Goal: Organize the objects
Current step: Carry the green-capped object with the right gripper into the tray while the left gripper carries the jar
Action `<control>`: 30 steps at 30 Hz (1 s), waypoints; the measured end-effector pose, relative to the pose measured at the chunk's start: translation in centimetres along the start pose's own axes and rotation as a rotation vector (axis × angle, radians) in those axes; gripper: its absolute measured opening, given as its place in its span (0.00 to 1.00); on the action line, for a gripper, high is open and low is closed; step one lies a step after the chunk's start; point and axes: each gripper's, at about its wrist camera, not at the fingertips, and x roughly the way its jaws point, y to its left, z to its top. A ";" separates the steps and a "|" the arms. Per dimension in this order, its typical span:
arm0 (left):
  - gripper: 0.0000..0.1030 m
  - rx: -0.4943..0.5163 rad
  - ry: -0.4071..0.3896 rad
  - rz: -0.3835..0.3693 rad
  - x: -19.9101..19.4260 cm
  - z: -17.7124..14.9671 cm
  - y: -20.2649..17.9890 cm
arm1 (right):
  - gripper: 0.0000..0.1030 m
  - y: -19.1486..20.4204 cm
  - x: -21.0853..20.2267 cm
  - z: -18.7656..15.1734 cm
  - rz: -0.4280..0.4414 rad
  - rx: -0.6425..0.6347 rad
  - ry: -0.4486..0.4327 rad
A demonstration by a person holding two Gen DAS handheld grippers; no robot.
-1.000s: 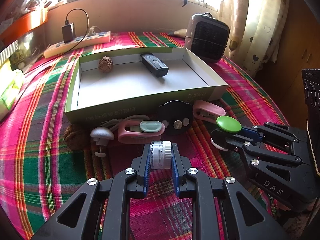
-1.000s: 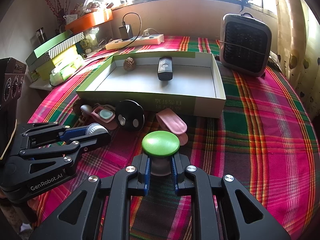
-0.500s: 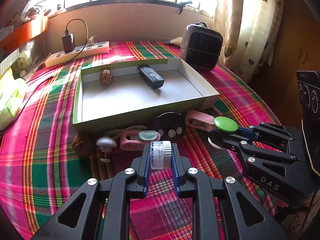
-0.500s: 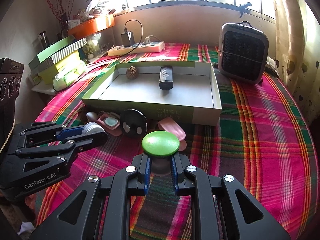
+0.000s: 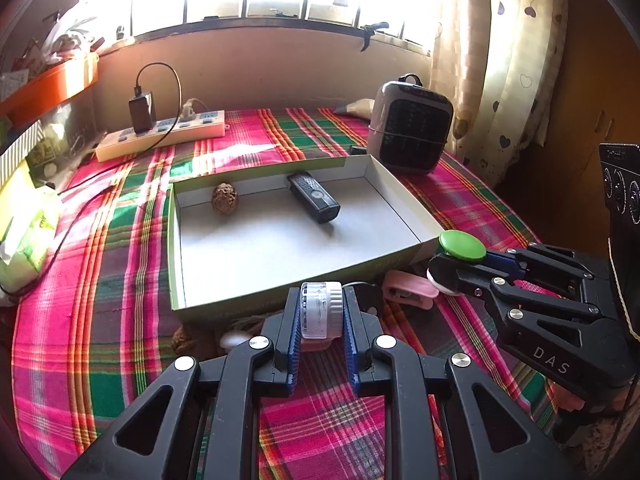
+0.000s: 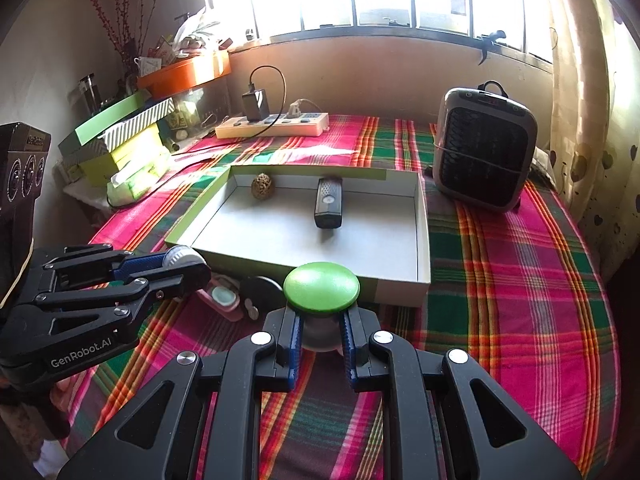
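Observation:
My left gripper is shut on a small clear jar with a white lid and holds it above the near wall of the shallow green box. My right gripper is shut on a green-capped mushroom-shaped piece, held near the box's front right corner. The left gripper shows at the left of the right wrist view, and the right gripper at the right of the left wrist view. In the box lie a walnut and a black device.
In front of the box lie pink clips, a black round case and a walnut. A grey heater stands at the back right, a power strip at the back, stacked boxes at the left.
Both grippers have risen and moved forward toward the box, each still holding its object. The loose items in front of the box now lie below and partly hidden behind the fingers.

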 end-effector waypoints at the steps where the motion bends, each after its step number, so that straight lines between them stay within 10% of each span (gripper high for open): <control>1: 0.17 -0.004 0.000 0.000 0.2 0.3 0.2 | 0.17 0.0 0.1 0.3 -0.003 -0.003 -0.003; 30: 0.17 -0.014 0.078 0.032 9.5 8.2 4.0 | 0.17 -3.5 10.7 8.1 -0.027 -0.015 0.091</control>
